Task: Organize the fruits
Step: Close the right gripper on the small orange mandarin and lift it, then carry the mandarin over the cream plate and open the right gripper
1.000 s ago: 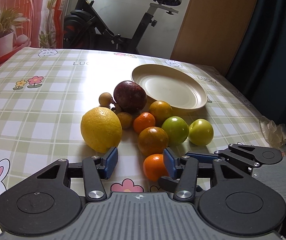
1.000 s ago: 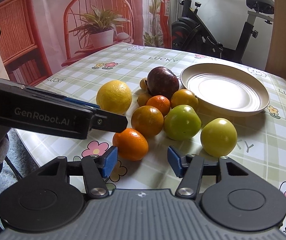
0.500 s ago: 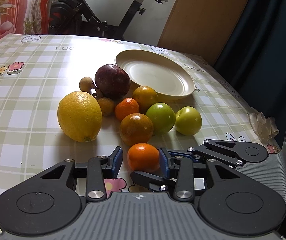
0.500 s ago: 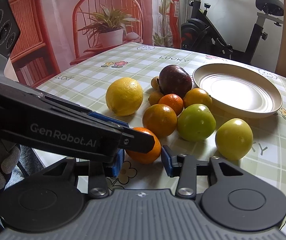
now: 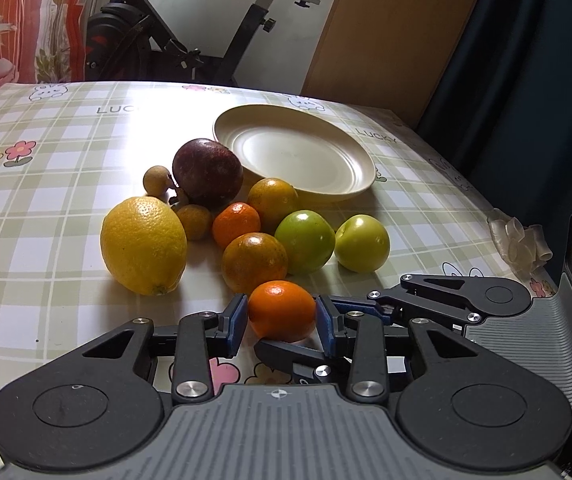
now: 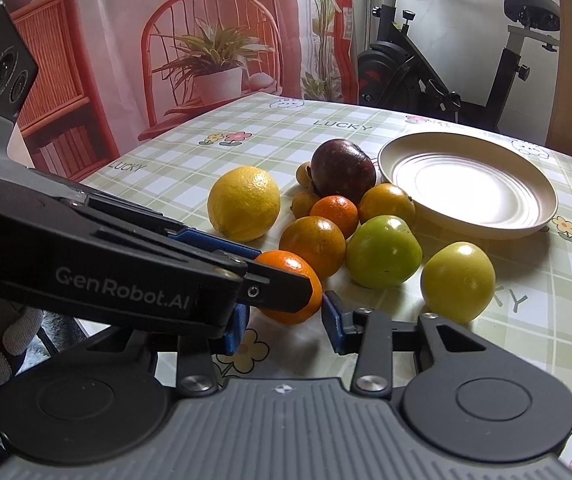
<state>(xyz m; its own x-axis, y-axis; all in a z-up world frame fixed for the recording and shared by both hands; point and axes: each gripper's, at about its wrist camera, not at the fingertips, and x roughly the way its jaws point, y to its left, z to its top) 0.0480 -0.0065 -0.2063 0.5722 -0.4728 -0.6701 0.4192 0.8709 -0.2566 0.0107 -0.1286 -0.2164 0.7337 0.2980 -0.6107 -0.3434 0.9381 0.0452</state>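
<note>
Left gripper closed around the mandarin, blue pads touching both flanks, fruit low on the table at the near end of the pile. Right gripper jaws apart, holding nothing, just behind the same mandarin and under the left tool's finger. Plate bare, beyond the pile. Risks, as judged: round skin may slip from the pads if the squeeze is light; the two tools may knock together on lifting; the orange just beside could be nudged and roll. Glossy checked cloth with flowers and rabbits. Exercise bike behind, curtain at right
</note>
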